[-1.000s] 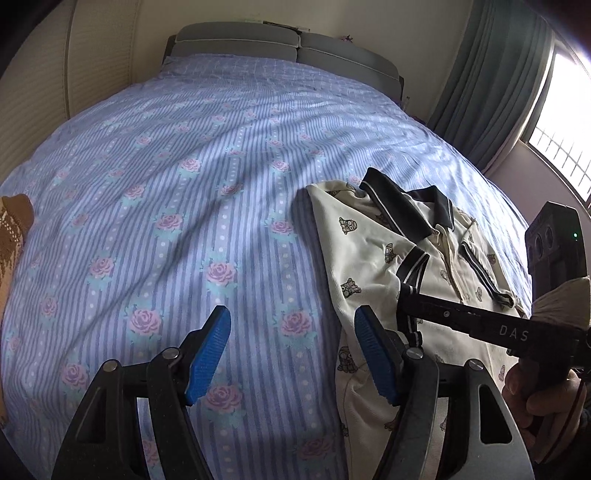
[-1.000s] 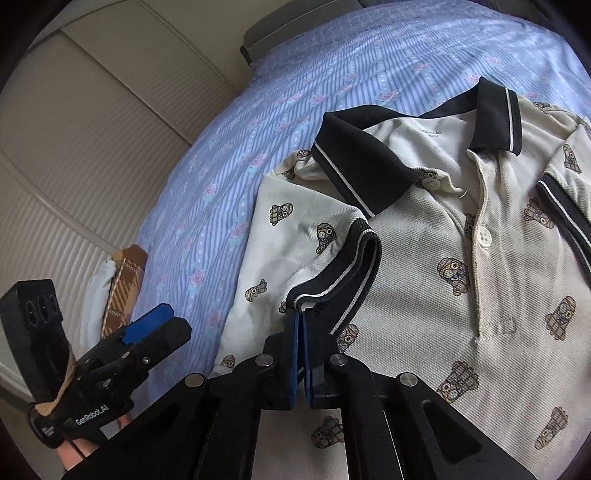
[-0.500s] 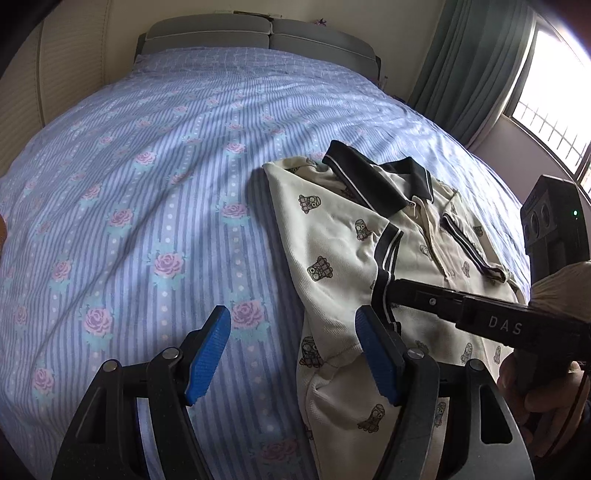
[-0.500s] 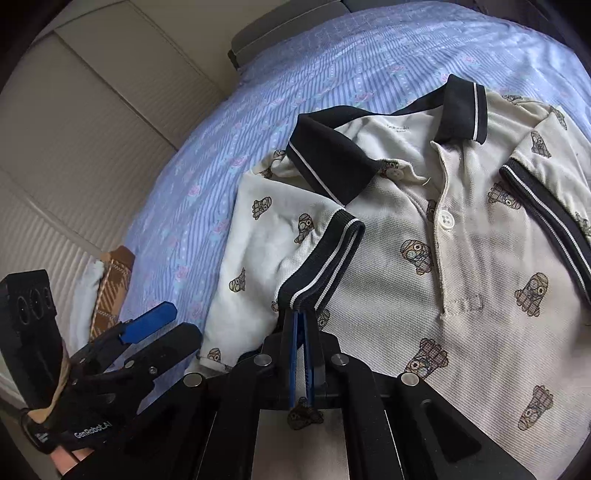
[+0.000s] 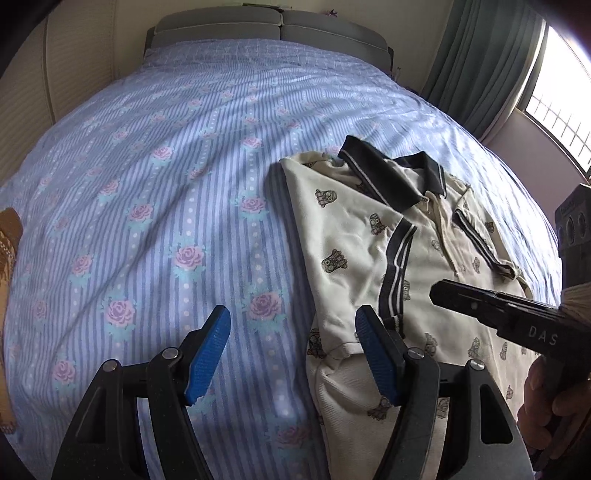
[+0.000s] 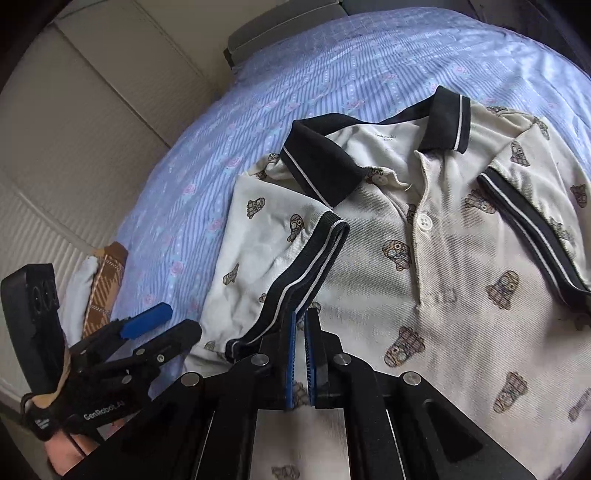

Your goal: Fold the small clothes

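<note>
A cream polo shirt (image 6: 436,280) with a dark collar and small printed figures lies face up on the bed; it also shows in the left wrist view (image 5: 354,236). Its left sleeve is folded in over the chest, the dark striped cuff (image 6: 306,273) lying on the shirt front. My right gripper (image 6: 300,354) has its blue pads nearly together just below the cuff's end, with no cloth seen between them. My left gripper (image 5: 293,354) is open and empty above the bedspread, at the shirt's left edge.
The bed is covered by a blue striped bedspread (image 5: 155,177) with pink roses. A grey headboard (image 5: 273,26) stands at the far end. A brown plaid garment (image 6: 103,280) lies at the bed's left edge. Curtains (image 5: 476,62) and a window are at the right.
My right gripper drew back off the sleeve cuff, which now lies free on the shirt front. My left gripper stayed open and shifted slightly.
</note>
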A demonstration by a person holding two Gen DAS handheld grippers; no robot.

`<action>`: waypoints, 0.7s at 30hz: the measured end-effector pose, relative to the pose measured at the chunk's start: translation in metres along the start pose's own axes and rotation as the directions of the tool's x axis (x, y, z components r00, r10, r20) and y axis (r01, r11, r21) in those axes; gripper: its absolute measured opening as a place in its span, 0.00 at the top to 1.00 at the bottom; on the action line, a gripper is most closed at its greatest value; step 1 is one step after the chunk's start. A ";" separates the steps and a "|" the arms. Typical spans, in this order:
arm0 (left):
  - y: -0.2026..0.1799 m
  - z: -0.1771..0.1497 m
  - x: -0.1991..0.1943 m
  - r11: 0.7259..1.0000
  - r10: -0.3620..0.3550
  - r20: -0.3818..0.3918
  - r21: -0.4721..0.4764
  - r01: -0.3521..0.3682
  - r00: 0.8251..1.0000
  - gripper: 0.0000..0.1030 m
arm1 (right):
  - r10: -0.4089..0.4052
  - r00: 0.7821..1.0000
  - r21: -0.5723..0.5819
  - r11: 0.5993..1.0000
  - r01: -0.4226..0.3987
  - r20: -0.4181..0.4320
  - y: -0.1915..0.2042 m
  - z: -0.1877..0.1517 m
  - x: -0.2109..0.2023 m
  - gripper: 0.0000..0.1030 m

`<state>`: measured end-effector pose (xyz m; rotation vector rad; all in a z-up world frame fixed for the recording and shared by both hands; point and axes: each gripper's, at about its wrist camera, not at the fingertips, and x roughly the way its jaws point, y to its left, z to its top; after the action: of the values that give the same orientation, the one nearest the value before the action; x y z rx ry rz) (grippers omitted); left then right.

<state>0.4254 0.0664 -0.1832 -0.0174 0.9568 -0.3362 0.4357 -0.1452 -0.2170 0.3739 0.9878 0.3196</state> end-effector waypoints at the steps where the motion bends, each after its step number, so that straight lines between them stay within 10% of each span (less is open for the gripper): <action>1: -0.004 -0.001 -0.010 1.000 -0.005 0.017 -0.004 0.005 1.000 0.33 | -0.012 1.000 -0.023 1.000 0.012 0.013 0.003 -0.004 -0.013 0.84; 5: -0.017 -0.023 -0.049 0.998 -0.042 0.079 -0.048 0.046 0.996 0.32 | -0.132 0.980 -0.139 0.978 0.153 0.149 0.007 -0.032 -0.087 0.55; 14: -0.072 -0.124 -0.108 0.996 0.084 0.059 -0.049 -0.081 0.995 0.32 | -0.318 0.890 -0.153 0.911 0.382 0.328 -0.023 -0.144 -0.224 0.55; 21: -0.103 -0.196 -0.128 0.980 0.179 0.040 -0.090 -0.175 0.983 0.32 | -0.383 0.871 -0.073 0.903 0.423 0.309 -0.051 -0.212 -0.255 0.55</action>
<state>0.1720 0.0321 -0.1781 -0.0192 0.9177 -0.1295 0.1286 -0.2650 -0.1549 0.0740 0.7277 -0.0505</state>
